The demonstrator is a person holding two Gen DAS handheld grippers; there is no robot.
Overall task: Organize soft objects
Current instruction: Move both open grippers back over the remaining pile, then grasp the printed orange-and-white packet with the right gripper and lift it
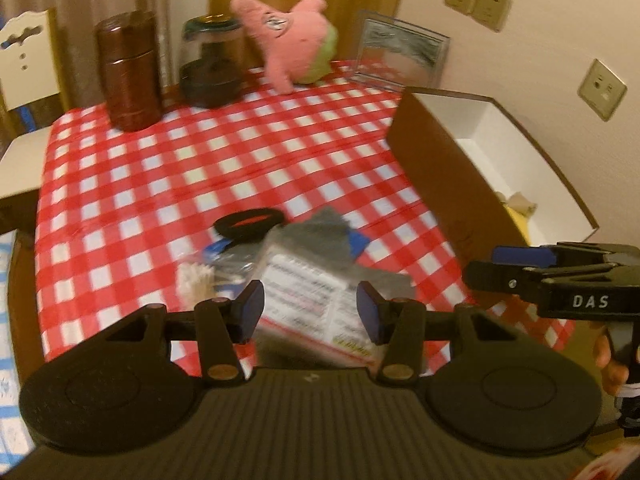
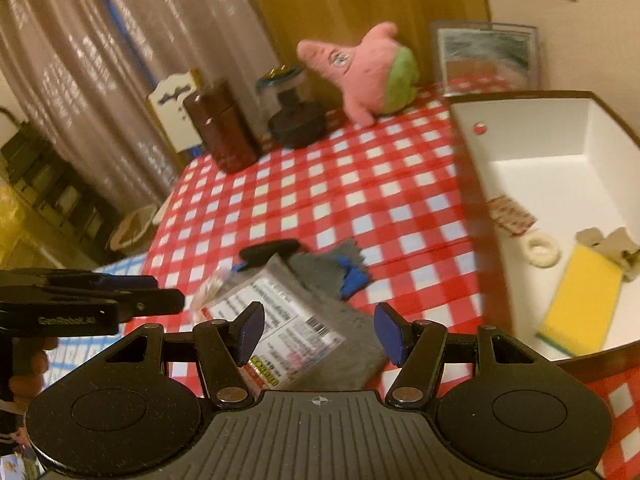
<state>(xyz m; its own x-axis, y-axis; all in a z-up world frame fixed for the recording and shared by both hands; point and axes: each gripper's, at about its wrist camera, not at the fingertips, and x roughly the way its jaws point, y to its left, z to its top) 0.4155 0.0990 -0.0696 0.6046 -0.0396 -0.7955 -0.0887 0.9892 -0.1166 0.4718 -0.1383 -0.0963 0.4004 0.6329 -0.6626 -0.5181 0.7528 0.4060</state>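
One packet, one plush

The printed label on the clear plastic packet near the counter's front edge is motion-blurred, its text unreadable. The grey cloth beneath is mostly covered by it. The yellow rectangular sponge in the white-lined box smears at its edges. The framed picture at the far edge is indistinct.

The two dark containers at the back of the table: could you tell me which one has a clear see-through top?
The jar nearer the pink plush; the brown canister beside it is opaque throughout.
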